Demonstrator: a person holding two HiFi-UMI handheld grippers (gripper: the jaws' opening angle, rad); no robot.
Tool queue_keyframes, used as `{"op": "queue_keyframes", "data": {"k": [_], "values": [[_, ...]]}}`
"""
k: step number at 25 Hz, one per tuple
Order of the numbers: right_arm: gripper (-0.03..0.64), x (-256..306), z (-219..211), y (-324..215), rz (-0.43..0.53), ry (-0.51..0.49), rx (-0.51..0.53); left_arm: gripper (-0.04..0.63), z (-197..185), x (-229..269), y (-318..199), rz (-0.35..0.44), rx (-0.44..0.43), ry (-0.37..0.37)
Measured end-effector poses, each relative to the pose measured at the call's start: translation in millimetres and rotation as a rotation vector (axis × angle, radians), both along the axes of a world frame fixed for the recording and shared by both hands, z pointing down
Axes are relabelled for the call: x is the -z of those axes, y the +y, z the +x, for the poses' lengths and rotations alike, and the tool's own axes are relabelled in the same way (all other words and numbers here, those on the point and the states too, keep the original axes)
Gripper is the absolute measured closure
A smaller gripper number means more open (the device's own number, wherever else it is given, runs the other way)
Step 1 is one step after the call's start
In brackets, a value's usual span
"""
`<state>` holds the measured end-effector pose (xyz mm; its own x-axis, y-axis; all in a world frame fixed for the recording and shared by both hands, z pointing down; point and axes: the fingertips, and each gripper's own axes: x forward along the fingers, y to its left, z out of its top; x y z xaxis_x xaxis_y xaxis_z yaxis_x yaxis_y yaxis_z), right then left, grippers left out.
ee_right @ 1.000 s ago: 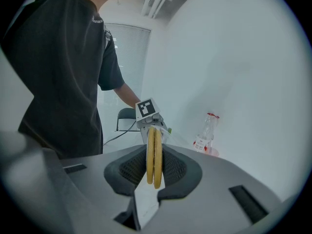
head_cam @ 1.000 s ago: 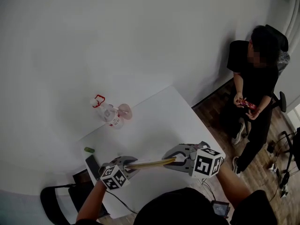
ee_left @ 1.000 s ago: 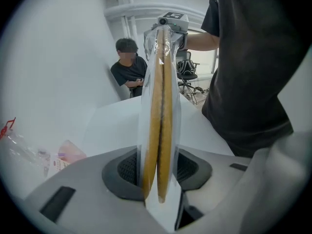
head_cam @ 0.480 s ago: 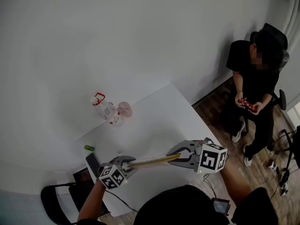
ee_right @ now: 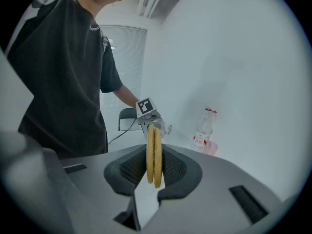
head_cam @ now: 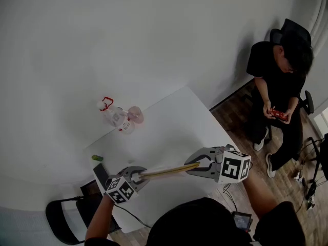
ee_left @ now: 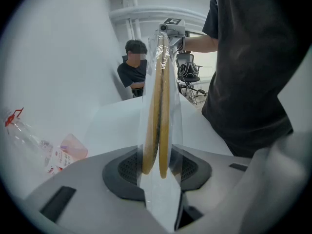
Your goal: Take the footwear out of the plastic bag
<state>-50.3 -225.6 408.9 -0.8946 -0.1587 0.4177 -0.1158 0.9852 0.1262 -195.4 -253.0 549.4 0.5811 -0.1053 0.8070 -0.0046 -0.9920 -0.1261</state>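
A pair of flat tan slippers [head_cam: 166, 171] in a clear plastic bag hangs stretched between my two grippers above the white table [head_cam: 169, 132]. My left gripper [head_cam: 134, 175] is shut on one end of the bagged pair. In the left gripper view the two soles [ee_left: 157, 106] stand on edge between the pads [ee_left: 190, 167], with clear film around them. My right gripper [head_cam: 197, 167] is shut on the other end. Its own view shows the soles [ee_right: 154, 152] clamped between the pads [ee_right: 173, 167], and the left gripper [ee_right: 146, 112] at the far end.
A clear bottle with a red cap [head_cam: 114, 117] and a pink cup [head_cam: 136, 115] stand at the table's far side. A small green thing [head_cam: 97, 158] and a dark phone [head_cam: 101, 176] lie near its left edge. A person [head_cam: 279, 86] sits at the right, and a chair [head_cam: 61, 222] stands at the lower left.
Both grippers keep their hold on the bagged slippers in about the same place. The head view has shifted a little.
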Motion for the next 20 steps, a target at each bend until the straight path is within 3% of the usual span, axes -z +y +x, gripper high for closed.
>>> {"op": "queue_keyframes", "data": {"k": [8, 12, 20], "values": [[0.548, 4, 10, -3, -0.005, -0.003, -0.015, 0.443, 4, 1, -5, 0.008, 0.004, 0.016], [0.548, 8, 17, -1, -0.014, -0.022, -0.018, 0.444, -4, -5, -3, 0.005, 0.006, -0.012], [0.548, 23, 26, -6, -0.002, -0.043, -0.034, 0.509, -19, -1, -15, 0.042, 0.082, 0.013]]}}
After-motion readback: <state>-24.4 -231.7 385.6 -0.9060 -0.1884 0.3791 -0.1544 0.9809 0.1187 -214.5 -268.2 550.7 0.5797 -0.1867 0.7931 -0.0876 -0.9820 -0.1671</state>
